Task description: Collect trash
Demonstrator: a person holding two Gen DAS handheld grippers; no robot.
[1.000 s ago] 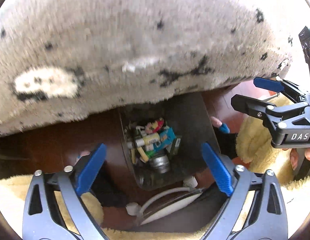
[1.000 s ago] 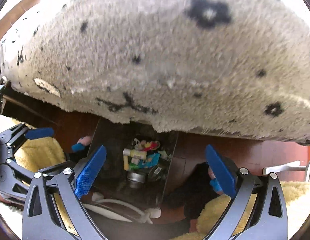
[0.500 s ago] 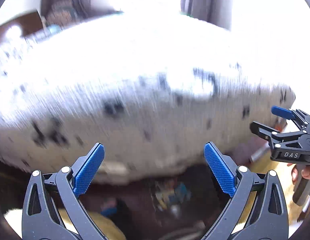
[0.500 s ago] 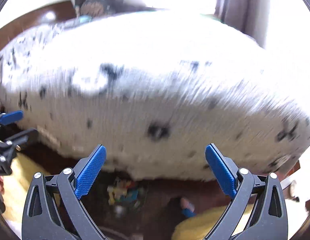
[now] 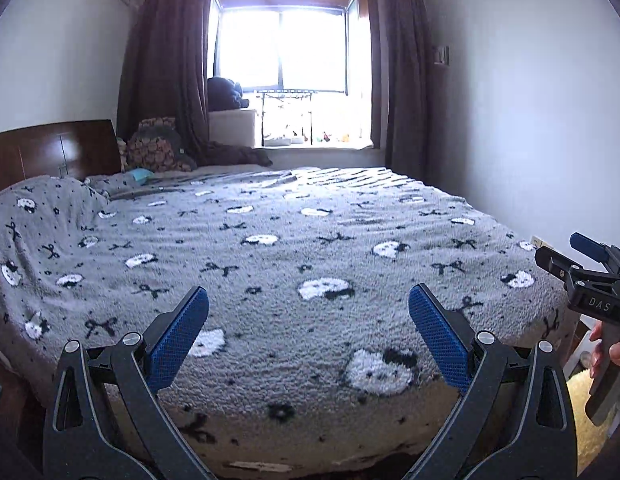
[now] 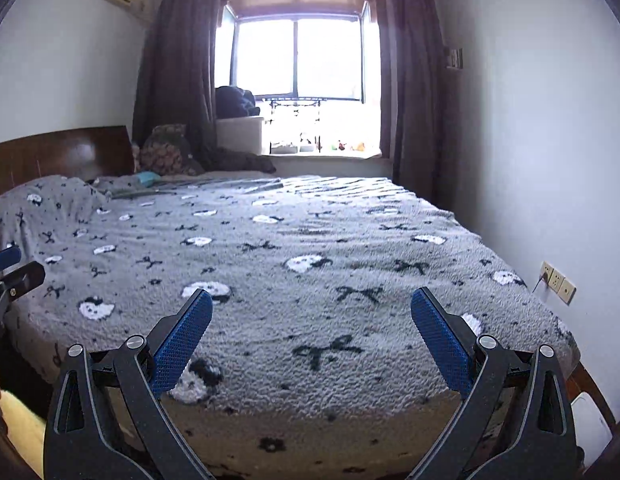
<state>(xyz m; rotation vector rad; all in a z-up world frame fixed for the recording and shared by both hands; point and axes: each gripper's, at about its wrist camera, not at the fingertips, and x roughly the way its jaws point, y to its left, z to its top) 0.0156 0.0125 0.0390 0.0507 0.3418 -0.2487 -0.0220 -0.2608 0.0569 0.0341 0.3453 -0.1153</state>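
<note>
The left gripper [image 5: 308, 338] and right gripper [image 6: 312, 338] are held wide apart, nothing grasped, over the bed's [image 5: 293, 248] near edge.

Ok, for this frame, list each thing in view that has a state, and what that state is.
Left tool: open, empty.
Right tool: open, empty.
Curtains: drawn apart.
Window: bright; open or shut, cannot tell.
Bed blanket: spread flat, bunched near the headboard.
Wall socket: something plugged in.

Both views swung up from floor bin of trash to bed [image 5: 310, 264] top and window [image 5: 281, 40]; bin gone from sight.
</note>
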